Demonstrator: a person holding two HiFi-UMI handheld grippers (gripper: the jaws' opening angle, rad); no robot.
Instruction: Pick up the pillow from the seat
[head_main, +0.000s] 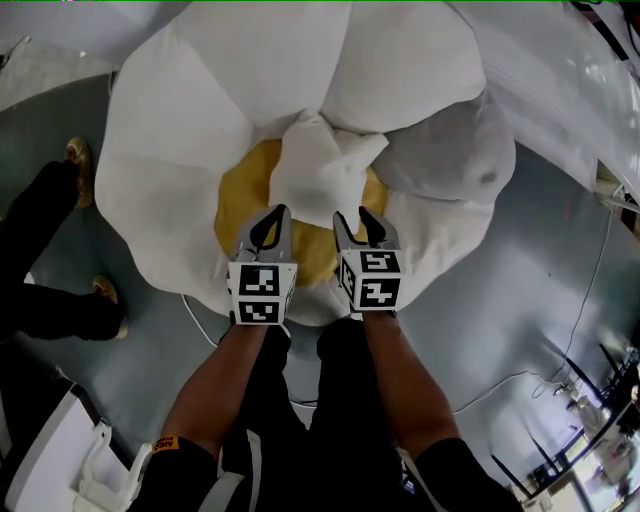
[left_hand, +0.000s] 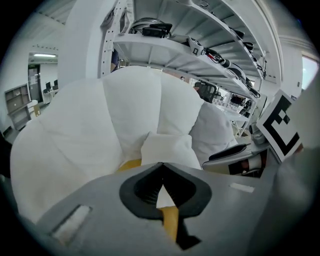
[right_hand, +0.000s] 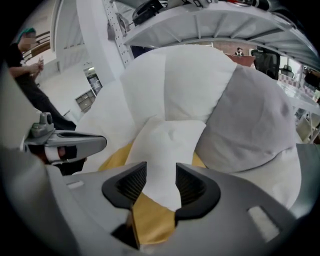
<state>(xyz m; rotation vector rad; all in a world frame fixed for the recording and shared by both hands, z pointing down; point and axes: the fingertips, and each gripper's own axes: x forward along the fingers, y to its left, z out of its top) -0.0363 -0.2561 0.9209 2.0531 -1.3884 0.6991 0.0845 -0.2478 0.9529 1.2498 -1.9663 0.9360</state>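
Centrally, pillow (head_main: 322, 172) (white); seat (head_main: 238, 205) yellow

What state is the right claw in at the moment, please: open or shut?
Open. In the right gripper view the right claw has its jaws well apart; the white pillow shows through the gap, not clamped.

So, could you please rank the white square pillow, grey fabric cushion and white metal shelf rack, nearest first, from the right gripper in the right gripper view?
1. White square pillow, just ahead of the right gripper.
2. Grey fabric cushion, to the right.
3. White metal shelf rack, overhead behind.
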